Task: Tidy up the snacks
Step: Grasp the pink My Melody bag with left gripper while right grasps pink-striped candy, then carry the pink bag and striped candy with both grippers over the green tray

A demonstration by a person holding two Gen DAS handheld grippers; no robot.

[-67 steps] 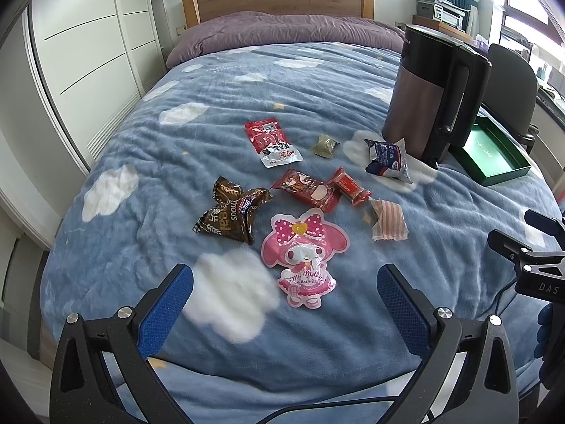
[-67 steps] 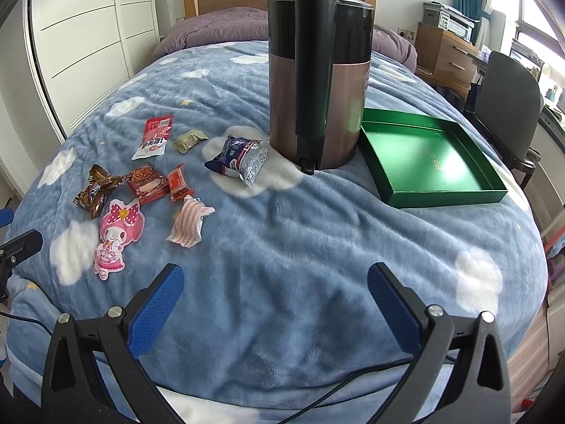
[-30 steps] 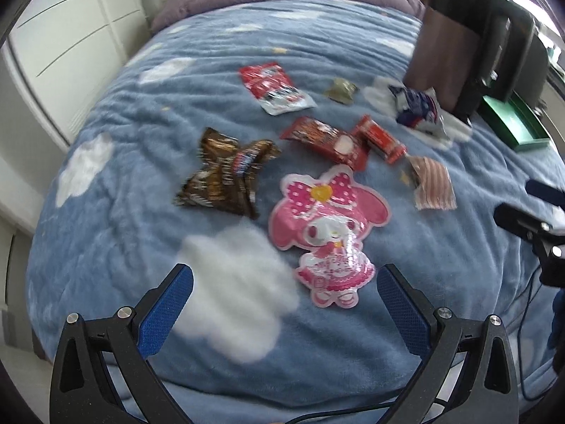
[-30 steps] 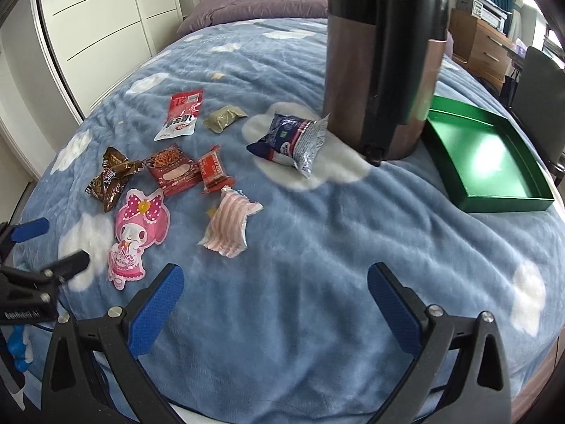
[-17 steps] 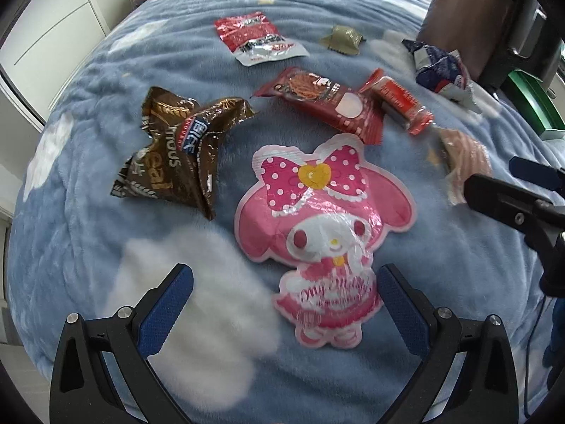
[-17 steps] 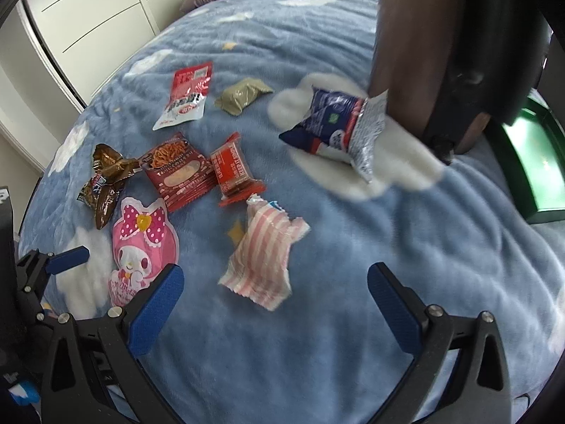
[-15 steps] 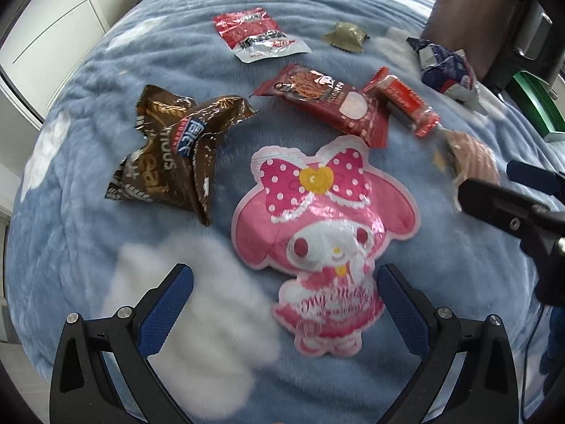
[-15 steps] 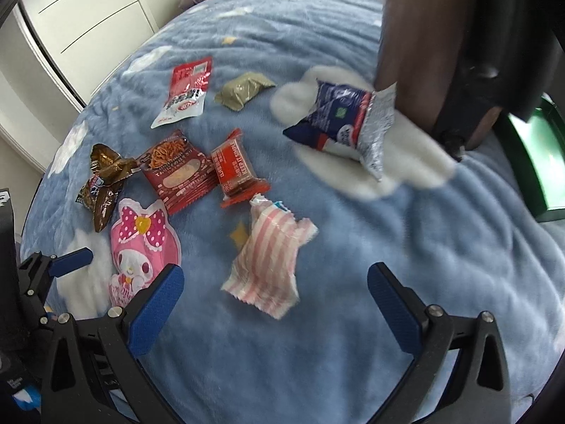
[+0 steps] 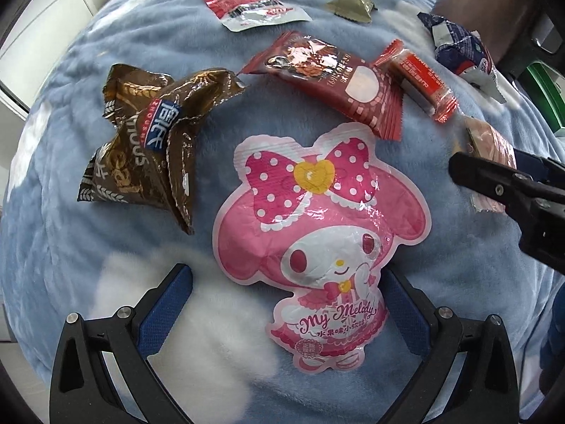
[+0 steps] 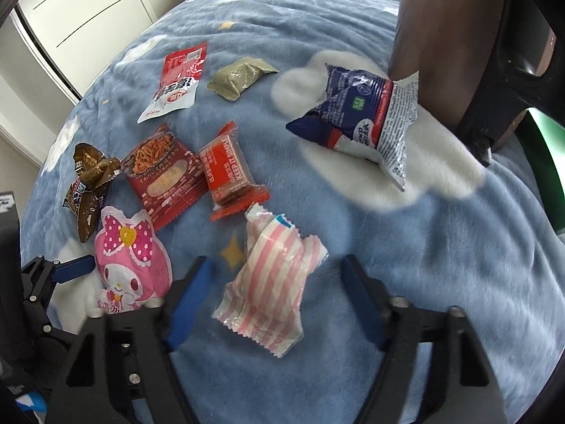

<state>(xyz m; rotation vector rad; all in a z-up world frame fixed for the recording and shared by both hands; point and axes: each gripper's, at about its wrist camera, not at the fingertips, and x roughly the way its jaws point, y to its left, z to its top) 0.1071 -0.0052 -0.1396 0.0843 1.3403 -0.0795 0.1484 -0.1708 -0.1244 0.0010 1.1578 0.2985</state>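
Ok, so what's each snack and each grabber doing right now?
Left gripper: open, straddling the pink bunny pouch.
Right gripper: open, straddling the striped packet.
Pink bunny pouch: flat, sealed.
Striped packet: lying crumpled.
Brown packets: crumpled, piled together.
Blue packet: resting against the kettle.

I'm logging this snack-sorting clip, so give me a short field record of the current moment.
surface: blue cloud-print blanket
left gripper: open, jaws either side of the pink My Melody pouch
right gripper: open, jaws either side of the pink striped packet
other snacks: brown wrapper, red noodle pack, small red bar, navy packet
tray: green tray, only its edge shows
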